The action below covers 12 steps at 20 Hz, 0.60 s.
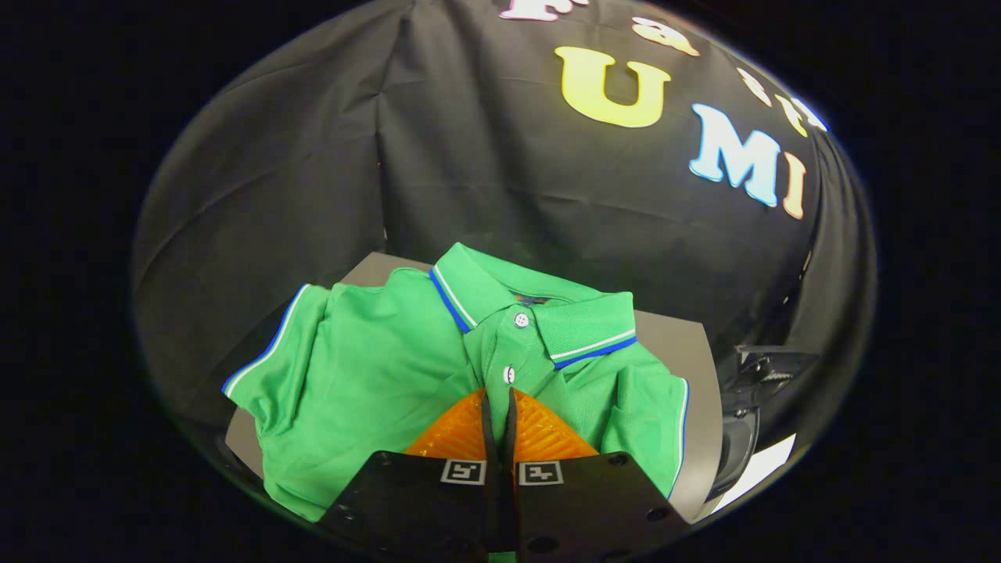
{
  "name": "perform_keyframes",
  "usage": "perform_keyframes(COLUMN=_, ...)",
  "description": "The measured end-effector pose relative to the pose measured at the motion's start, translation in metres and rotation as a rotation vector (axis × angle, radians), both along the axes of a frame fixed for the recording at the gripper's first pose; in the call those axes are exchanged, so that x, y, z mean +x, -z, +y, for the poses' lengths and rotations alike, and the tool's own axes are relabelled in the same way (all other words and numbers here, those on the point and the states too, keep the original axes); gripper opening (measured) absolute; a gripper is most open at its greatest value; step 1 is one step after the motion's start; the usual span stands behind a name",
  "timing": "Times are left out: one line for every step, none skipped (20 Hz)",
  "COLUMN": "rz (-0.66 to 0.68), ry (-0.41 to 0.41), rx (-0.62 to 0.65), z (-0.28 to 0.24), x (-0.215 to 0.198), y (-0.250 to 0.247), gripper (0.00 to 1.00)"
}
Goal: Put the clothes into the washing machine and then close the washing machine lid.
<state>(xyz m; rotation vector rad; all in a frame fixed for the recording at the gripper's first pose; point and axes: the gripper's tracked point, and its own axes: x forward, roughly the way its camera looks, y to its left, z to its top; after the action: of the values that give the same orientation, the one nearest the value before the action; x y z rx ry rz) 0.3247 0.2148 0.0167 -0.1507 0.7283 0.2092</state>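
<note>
Fingers closed over green polo

Gripper (499,395) sits low over a folded green polo shirt w/ blue-and-white striped trim on collar and sleeve cuffs (375,375). Its two fingers (489,418) are drawn together, tips nearly touching, just a thin slit between them. Tips sit right at the shirt's button placket, directly below the lower of two white buttons (509,374). Cannot tell whether any cloth is pinched in that slit or whether tips merely rest on the fabric.

Shirt lies flat, front up, collar pointing away from the gripper, on a grey flat-topped surface (688,367). One sleeve spreads out to the left of the fingers, other sleeve folded in on the right. Upper button (521,319) sits at the collar opening, beyond the fingertips.

Right of the grey surface, close to its edge, is a dark piece of equipment w/ a curved rim (747,438); too small and shadowed to identify. Black cloth wall (313,172) hangs behind everything.
</note>
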Motion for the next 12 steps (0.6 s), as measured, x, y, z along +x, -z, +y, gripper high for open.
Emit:
perform_keyframes(rz=-0.006, ry=-0.015, rx=-0.008, z=-0.002, x=-0.001, y=-0.002, gripper=0.02)
perform_keyframes(rz=-0.014, ry=-0.015, rx=0.005, z=-0.001, x=-0.003, y=-0.004, gripper=0.02)
perform_keyframes(rz=-0.019, ry=-0.005, rx=0.031, z=-0.001, x=-0.004, y=-0.006, gripper=0.02)
perform_keyframes(rz=-0.036, ry=0.011, rx=0.065, z=-0.001, x=-0.003, y=-0.012, gripper=0.02)
perform_keyframes(rz=-0.064, ry=0.019, rx=0.083, z=-0.004, x=0.0, y=-0.021, gripper=0.02)
perform_keyframes(rz=-0.089, ry=0.024, rx=0.095, z=-0.007, x=0.003, y=-0.031, gripper=0.02)
perform_keyframes(rz=-0.108, ry=0.029, rx=0.105, z=-0.011, x=0.004, y=-0.04, gripper=0.01)
perform_keyframes(rz=-0.126, ry=0.035, rx=0.121, z=-0.012, x=0.004, y=-0.047, gripper=0.02)
perform_keyframes(rz=-0.143, ry=0.045, rx=0.143, z=-0.014, x=0.004, y=-0.057, gripper=0.01)
perform_keyframes(rz=-0.161, ry=0.05, rx=0.17, z=-0.016, x=0.004, y=-0.067, gripper=0.01)
perform_keyframes(rz=-0.176, ry=0.053, rx=0.176, z=-0.02, x=0.003, y=-0.077, gripper=0.01)
perform_keyframes(rz=-0.206, ry=0.049, rx=0.173, z=-0.024, x=0.002, y=-0.088, gripper=0.02)
